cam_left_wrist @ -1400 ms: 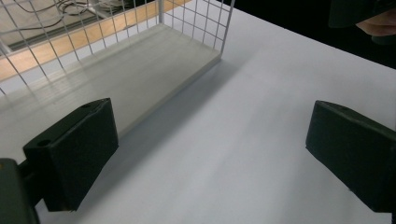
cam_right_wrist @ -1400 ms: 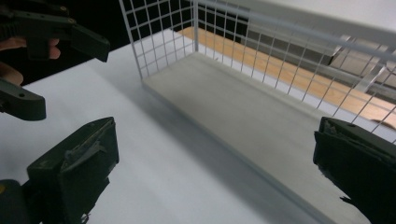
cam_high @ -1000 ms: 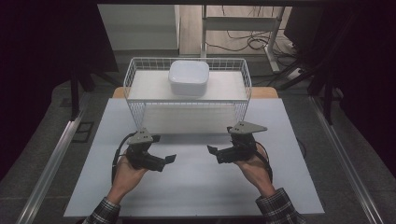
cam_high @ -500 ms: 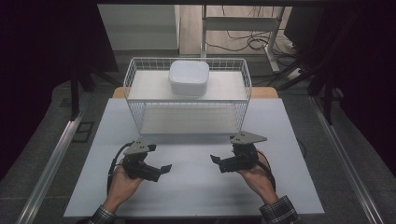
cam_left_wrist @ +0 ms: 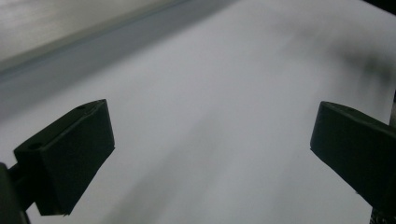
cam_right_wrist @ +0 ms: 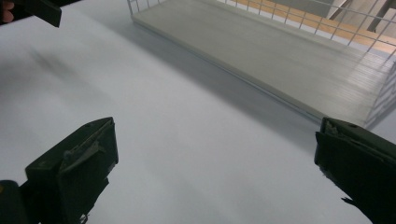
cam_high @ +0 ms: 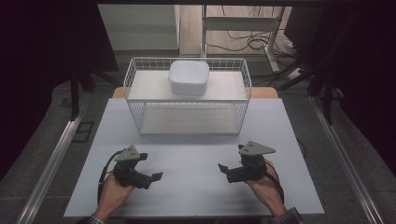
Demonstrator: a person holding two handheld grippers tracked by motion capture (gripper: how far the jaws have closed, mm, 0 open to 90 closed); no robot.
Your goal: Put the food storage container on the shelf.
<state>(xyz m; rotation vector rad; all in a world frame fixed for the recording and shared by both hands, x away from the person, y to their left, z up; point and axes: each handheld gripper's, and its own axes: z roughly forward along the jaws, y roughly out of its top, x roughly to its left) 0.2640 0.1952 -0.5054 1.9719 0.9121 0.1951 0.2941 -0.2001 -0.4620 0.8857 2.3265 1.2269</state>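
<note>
On table [cam_high: 196,186]: 1 wire rack [cam_high: 187,100] | 1 white bowl [cam_high: 188,77] | 2 grippers, jaws apart

The table top [cam_high: 196,196], across the lower half of the high view, looks smooth and matt, pale grey-white. At upper centre stands a basket [cam_high: 135,109] of thin white-coated wire mesh, with 2 flat pale shelves that look like matt board. On the upper shelf sits a white bowl [cam_high: 188,77] with a smooth, slightly glossy finish, ceramic or plastic. The left gripper [cam_left_wrist: 210,154] and right gripper [cam_right_wrist: 215,163] have matt black jaws that look like plastic; the right one's look scuffed. Each carries a dull grey plate.
</note>
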